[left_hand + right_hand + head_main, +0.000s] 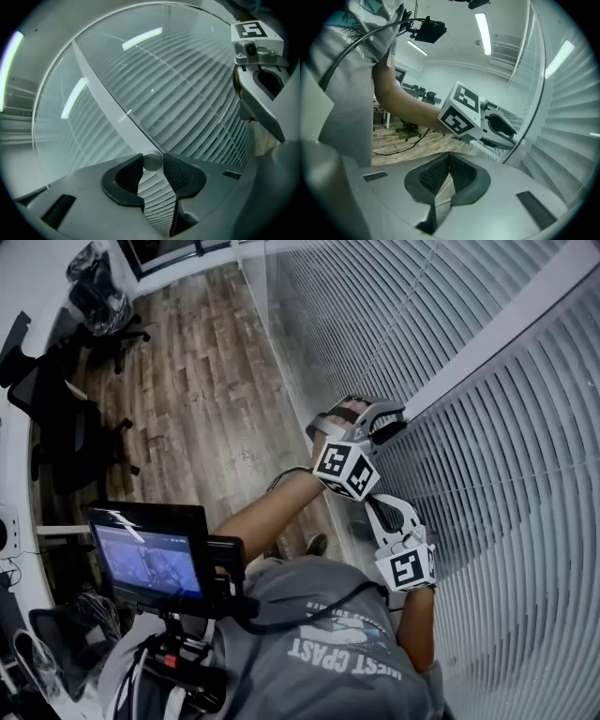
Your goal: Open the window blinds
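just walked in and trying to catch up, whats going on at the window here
A person is working on the window blinds with a handheld gripper in each hand. The left gripper has its jaws closed on the blinds' tilt wand, near its lower end. The right gripper is close beside it, jaws together with nothing in them. The slats look shut, so the blinds are not yet opened.

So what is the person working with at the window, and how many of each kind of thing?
2 grippers: left gripper, right gripper
2 marker cubes, one on each gripper
1 rod of the blinds, its end between the left gripper's jaws
1 screen
Total: 6
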### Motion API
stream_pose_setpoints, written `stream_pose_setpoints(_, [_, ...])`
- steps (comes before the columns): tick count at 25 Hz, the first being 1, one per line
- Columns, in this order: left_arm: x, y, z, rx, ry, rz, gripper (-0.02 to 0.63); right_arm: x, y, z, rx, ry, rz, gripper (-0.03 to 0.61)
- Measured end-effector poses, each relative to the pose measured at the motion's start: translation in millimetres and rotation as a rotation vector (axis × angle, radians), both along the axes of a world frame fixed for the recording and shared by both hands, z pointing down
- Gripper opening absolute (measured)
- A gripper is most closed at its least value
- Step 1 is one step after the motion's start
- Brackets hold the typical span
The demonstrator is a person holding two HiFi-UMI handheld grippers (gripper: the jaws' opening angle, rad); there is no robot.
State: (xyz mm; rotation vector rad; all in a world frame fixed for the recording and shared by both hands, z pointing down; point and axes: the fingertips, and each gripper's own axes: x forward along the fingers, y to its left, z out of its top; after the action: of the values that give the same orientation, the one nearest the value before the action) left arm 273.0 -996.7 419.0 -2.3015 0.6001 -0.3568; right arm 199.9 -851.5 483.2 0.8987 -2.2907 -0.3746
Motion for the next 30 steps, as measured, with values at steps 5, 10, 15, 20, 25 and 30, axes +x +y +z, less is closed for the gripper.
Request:
stream_pose_setpoints(5, [-4.9, -7.1, 7.3, -0.487, 0.293, 0.095, 0.129, -1.9, -0.7, 6.6, -0.008, 0.0, 0.001, -0.006])
stream_pose_setpoints(10, [-11.1, -16.6, 3.2, -1.29, 0.874, 0.296, 0.127, -0.9, -0.4, 4.7, -0.009, -0.007, 0.0, -0.006])
stream_pose_setpoints(15, [-13.2, -22.0, 5.7, -1.461, 1.028, 0.33, 0.129, 1.2, -1.0, 7.0, -0.014, -0.004, 0.002, -0.006])
stream_pose_setpoints(20, [-14.6, -25.7, 7.7, -1.644, 1.164, 0.392, 0.129, 1.5, -3.3, 10.4, -0.014, -0.016, -0.002, -0.006])
stream_pose_setpoints(25, [-15.2, -29.0, 5.7, -1.741, 1.256, 0.46, 0.13, 4.2, -3.0, 12.1, -0.022, -0.023, 0.003, -0.006])
stream_pose_setpoints(30, [-19.9, -15.3, 2.3, -1.256, 0.897, 0.312, 0.13, 3.7, -1.9, 3.8, -0.006, -0.057, -0.001, -0.006])
